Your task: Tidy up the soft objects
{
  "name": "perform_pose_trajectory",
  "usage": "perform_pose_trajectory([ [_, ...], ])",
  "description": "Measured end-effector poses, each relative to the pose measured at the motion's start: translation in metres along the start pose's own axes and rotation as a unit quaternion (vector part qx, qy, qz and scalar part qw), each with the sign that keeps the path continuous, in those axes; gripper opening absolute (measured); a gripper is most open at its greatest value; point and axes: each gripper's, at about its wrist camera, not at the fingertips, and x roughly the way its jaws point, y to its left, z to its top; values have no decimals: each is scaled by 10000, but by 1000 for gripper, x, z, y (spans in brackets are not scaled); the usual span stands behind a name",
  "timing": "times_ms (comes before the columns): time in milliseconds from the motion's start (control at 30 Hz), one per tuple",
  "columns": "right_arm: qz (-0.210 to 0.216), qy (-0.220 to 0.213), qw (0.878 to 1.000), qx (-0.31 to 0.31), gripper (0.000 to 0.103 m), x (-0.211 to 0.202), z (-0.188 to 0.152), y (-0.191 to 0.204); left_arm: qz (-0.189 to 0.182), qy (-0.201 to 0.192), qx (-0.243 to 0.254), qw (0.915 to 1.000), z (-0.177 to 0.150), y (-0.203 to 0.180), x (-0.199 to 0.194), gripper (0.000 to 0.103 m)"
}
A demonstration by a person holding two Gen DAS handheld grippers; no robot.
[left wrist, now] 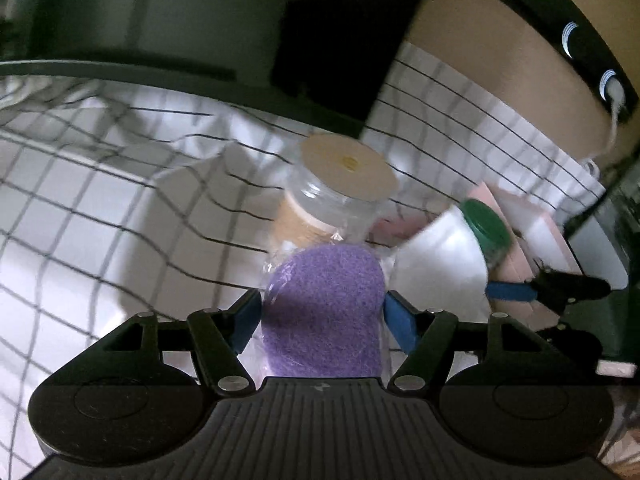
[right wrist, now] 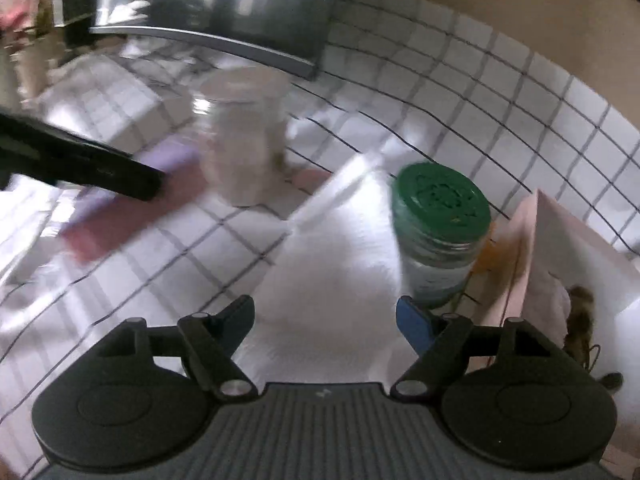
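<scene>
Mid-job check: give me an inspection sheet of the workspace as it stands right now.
Surface: white cloth with dark grid lines, rumpled.
Job's things: purple felt pad in clear wrap, held; white soft sheet lying flat; pink and white sheets stacked at right.
Clutter: green-lidded clear jar; clear jar with pale round lid.
Grippers: left gripper shut on the purple pad; right gripper open above the white sheet.
Cables: white cord at the far right.
Surroundings: tan wall; dark monitor-like panel.
</scene>
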Motion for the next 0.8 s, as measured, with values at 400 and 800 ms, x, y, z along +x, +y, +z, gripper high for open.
perform_pose_trajectory([
  [400, 2073, 343, 9773, 276, 76, -17, 11, -2, 128, -55, -266, 9995, -8, 10, -4, 64],
  [800, 223, 691, 9957, -582, 76, 30, 16, -20, 223, -94, -405, 9989, -6, 18, -7, 63],
])
